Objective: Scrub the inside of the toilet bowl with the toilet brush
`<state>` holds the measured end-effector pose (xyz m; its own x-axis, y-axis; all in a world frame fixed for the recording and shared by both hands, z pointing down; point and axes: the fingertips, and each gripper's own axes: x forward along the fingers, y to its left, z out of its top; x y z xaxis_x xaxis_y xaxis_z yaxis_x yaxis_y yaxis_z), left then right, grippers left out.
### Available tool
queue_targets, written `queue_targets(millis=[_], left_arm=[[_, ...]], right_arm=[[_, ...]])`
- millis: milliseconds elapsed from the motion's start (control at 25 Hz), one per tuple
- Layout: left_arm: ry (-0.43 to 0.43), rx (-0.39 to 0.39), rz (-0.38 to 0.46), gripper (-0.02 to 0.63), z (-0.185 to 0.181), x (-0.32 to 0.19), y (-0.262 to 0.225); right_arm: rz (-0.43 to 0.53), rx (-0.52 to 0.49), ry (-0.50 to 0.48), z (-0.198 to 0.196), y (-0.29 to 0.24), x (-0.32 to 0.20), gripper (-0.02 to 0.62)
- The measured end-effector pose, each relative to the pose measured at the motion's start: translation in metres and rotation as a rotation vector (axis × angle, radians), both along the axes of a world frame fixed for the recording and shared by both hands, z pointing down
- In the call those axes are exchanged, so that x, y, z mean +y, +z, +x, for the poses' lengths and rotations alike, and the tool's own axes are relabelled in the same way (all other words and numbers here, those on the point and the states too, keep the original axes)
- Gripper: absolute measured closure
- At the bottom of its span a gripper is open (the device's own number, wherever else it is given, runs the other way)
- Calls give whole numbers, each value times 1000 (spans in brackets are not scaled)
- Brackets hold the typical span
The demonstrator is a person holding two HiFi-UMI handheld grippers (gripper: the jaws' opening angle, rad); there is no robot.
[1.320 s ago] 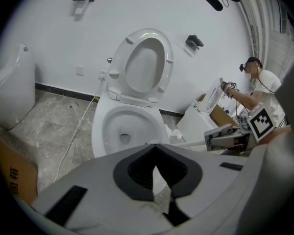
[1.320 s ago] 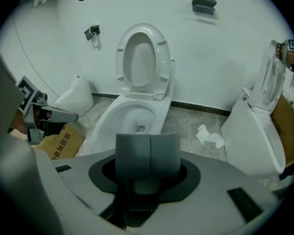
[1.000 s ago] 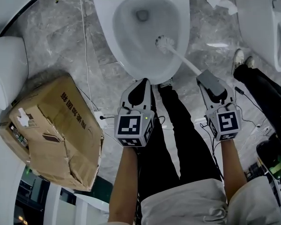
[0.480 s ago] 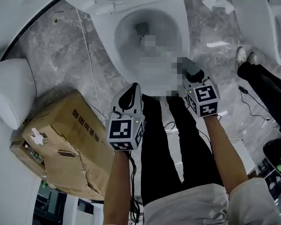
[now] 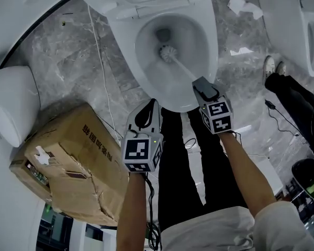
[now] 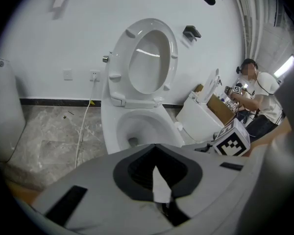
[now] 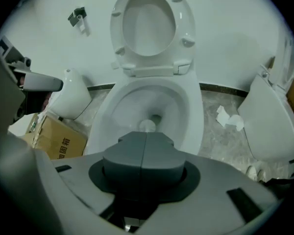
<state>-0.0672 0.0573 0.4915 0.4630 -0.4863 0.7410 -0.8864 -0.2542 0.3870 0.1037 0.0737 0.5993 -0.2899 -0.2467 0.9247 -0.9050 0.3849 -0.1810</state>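
Observation:
The white toilet bowl (image 5: 212, 46) is open, with its seat raised against the wall. The toilet brush's white head (image 5: 166, 52) rests low in the bowl beside the drain. Its white handle (image 5: 184, 68) slants back to my right gripper (image 5: 203, 88), which is shut on it above the bowl's front rim. In the right gripper view the brush head (image 7: 147, 126) shows just past the closed grey pads, inside the bowl (image 7: 132, 102). My left gripper (image 5: 149, 109) hangs shut and holds nothing, in front of the bowl's near rim (image 6: 137, 126).
A battered cardboard box (image 5: 68, 156) lies on the marble floor at the left, next to a white fixture (image 5: 13, 106). A white cable (image 5: 102, 88) runs past the toilet. Crumpled tissue (image 5: 246, 4), another toilet (image 5: 298, 20) and a person's shoe (image 5: 272, 67) are at the right.
My right gripper has moved forward and down to the bowl's rim. The brush head has slid from the near right wall to the bottom by the drain. The left gripper has shifted slightly.

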Motion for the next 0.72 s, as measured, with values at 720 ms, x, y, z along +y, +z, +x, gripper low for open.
queue_targets(millis=[720], left_arm=[[-76,-5,0,584,-50,-23,14]], right_arm=[[-20,-38,-79,-30,10,-39,416]])
